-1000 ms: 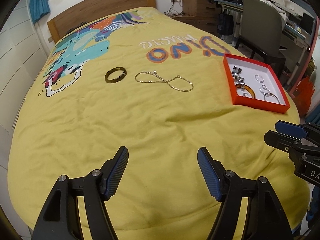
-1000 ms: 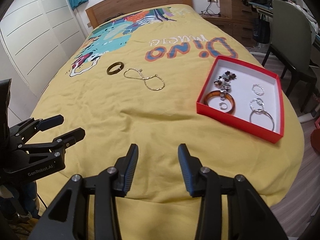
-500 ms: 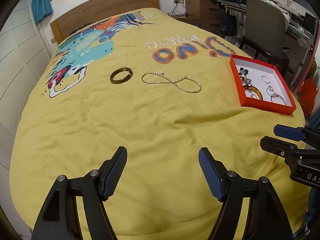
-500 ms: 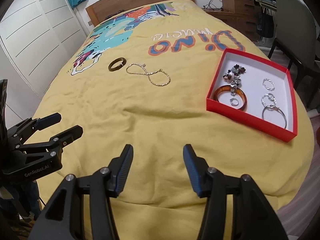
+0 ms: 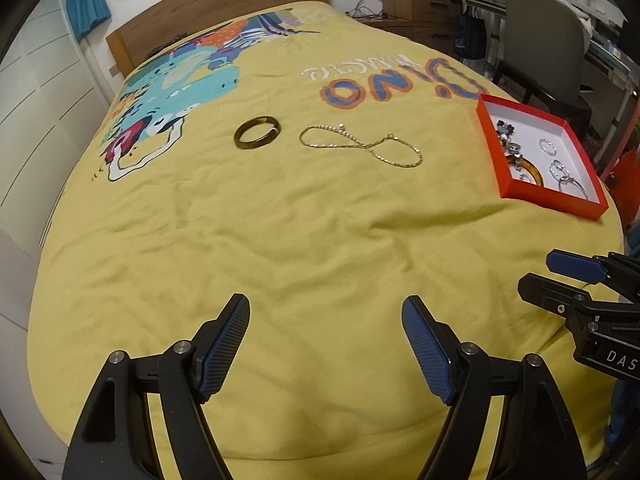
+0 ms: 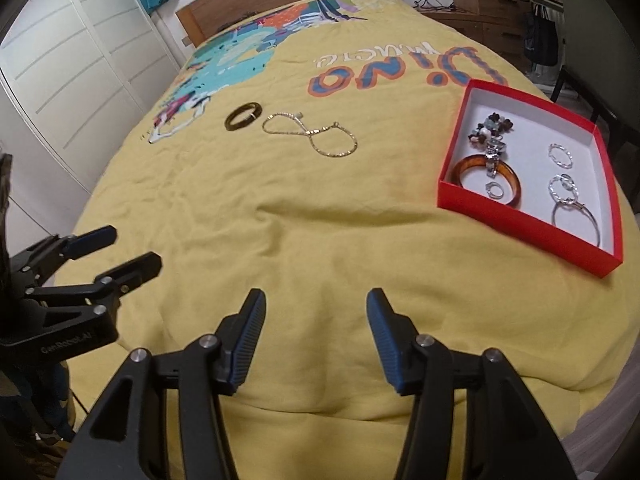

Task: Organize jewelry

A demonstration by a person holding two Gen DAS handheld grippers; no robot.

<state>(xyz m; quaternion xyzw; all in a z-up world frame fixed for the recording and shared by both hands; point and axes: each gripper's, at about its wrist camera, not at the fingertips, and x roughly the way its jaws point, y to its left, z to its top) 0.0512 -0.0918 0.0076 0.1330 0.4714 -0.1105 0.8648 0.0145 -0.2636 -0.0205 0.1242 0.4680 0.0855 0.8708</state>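
A dark bangle (image 5: 256, 132) (image 6: 243, 116) and a gold chain (image 5: 360, 145) (image 6: 312, 133) lie loose on the yellow bedspread, mid-bed. A red box (image 5: 536, 199) (image 6: 520, 224) with a white inside sits to the right, holding an amber bangle (image 6: 486, 173), beads and several silver rings. My left gripper (image 5: 326, 324) (image 6: 120, 248) is open and empty near the bed's front edge. My right gripper (image 6: 316, 312) (image 5: 556, 270) is open and empty beside it, on the right.
The bed has a wooden headboard (image 5: 216, 12) at the far end. White wardrobe doors (image 6: 72, 80) run along the left. A chair (image 5: 540, 44), drawers and a cluttered desk stand to the right of the bed.
Both grippers have moved forward and a little lower over the bed; the jewelry and box look nearer. The right gripper's fingers have opened somewhat wider. Nothing on the bed has moved.
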